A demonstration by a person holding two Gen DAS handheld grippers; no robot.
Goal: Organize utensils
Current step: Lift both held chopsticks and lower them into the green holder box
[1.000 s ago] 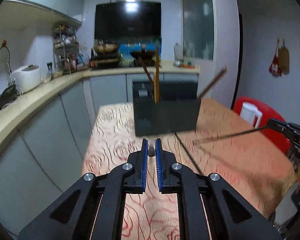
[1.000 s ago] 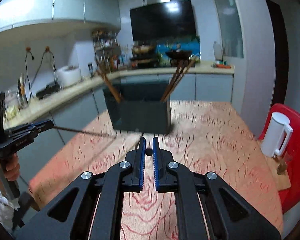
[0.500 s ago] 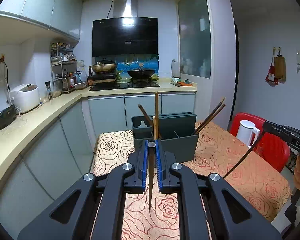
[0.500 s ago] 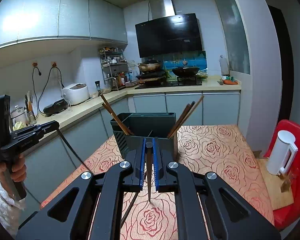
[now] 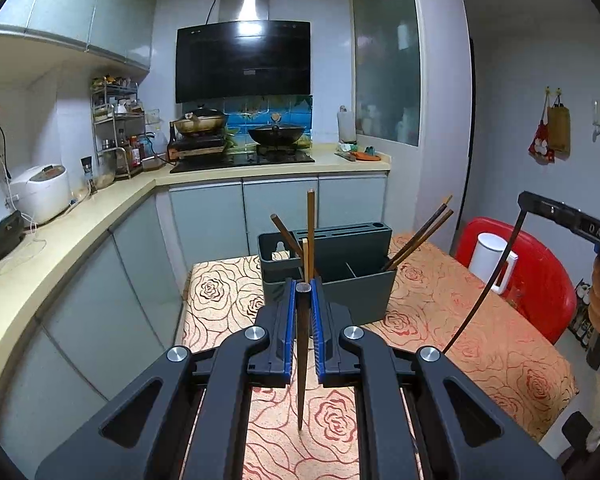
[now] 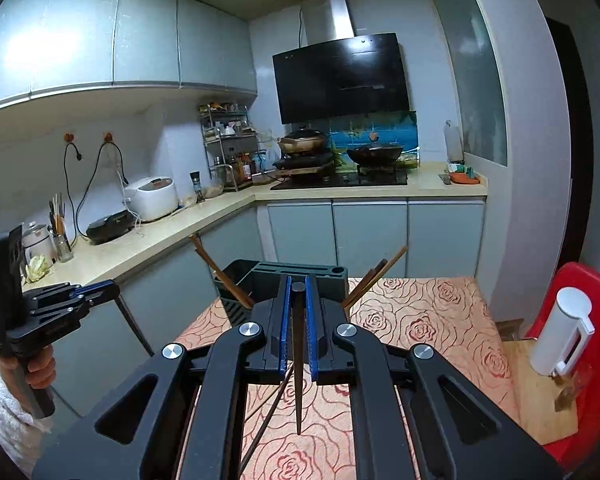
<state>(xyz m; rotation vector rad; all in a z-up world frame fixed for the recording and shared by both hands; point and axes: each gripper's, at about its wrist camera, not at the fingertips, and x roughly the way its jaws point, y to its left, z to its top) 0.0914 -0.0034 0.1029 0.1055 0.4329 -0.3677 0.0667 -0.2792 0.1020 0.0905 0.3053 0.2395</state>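
Chopstick (image 5: 302,344) clamped between the blue pads of the left gripper (image 5: 303,292), hanging point down at lower centre of the left wrist view, tip over the rose-patterned tablecloth (image 5: 480,344). Second dark chopstick (image 6: 298,360) clenched the same way in the right gripper (image 6: 297,286), at lower centre of the right wrist view, also pointing down. Both sticks swung round since a second ago: then seen end-on between the pads, reaching out sideways towards the other gripper in blurred frames; now hanging nearly vertical and sharp. Grey utensil holder (image 5: 356,280) lower in both views than before, once filling mid-frame just above the fingertips, now partly behind them, more of the kitchen cabinets and range hood (image 5: 244,60) in sight above. Several brown chopsticks (image 5: 420,236) leaning in the holder's compartments, one upright just above the left gripper's tips. In the left wrist view, right gripper at the right edge, higher than a second ago, its stick slanting down and left towards the table. In the right wrist view, left gripper (image 6: 112,292) at the left edge, gripped by a hand (image 6: 40,368) in a white sleeve. White kettle (image 6: 560,332) on the red chair (image 6: 596,308) at far right.
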